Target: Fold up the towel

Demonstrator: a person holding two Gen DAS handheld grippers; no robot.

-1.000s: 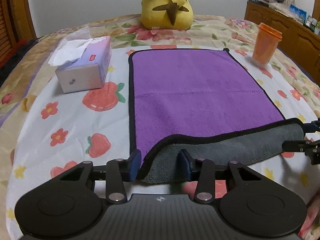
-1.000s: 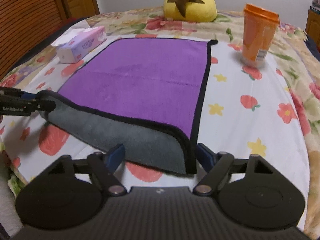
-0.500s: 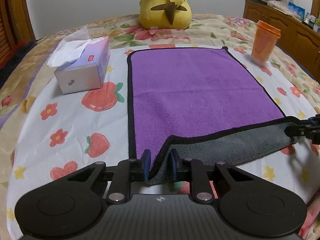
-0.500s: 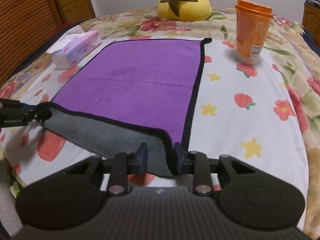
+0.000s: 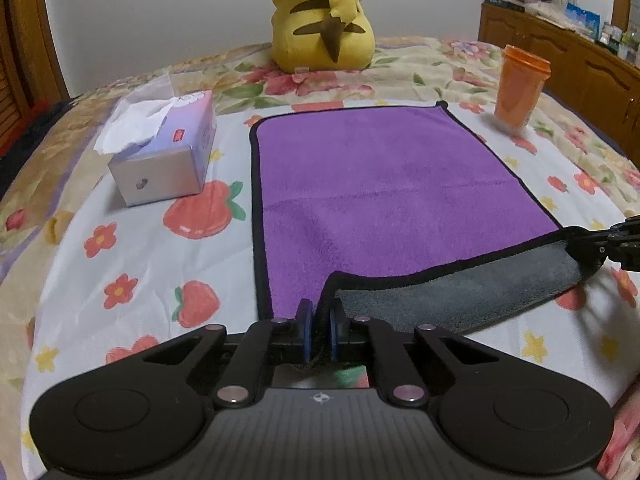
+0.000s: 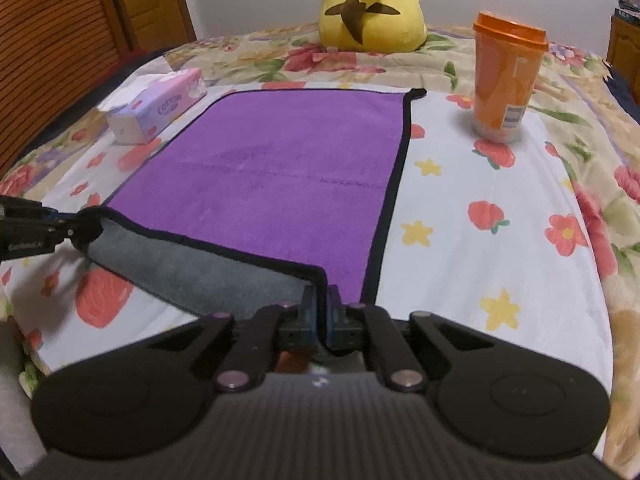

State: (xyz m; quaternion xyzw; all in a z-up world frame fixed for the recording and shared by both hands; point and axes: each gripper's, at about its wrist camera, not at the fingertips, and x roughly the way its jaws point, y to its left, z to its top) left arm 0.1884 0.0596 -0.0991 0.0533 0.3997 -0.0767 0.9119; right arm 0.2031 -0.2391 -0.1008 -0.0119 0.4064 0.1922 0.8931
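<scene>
Now left gripper [image 5: 319,330] jaws clamped towel [image 5: 384,200] near-left corner; right gripper [image 6: 321,310] jaws clamped near-right corner. Near edge lifted, grey underside showing; rest flat on bed [image 5: 132,264], between tissue box [image 5: 168,156] and cup [image 5: 520,84].

We see a bedsheet [image 5: 120,248] printed with strawberries and flowers, spread over a floral quilt [image 5: 432,64]. A tissue box [image 5: 168,156] lies on the sheet at the left, a white tissue [image 5: 132,128] sticking out of its top. At the far side a yellow plush [image 5: 324,20] sits with its back to us. An orange cup [image 6: 506,76] with a lid stands upright on the right. We also see a wooden cabinet [image 5: 560,56] along the right wall with clutter on top, and a slatted wooden door [image 6: 52,40] at the left.
</scene>
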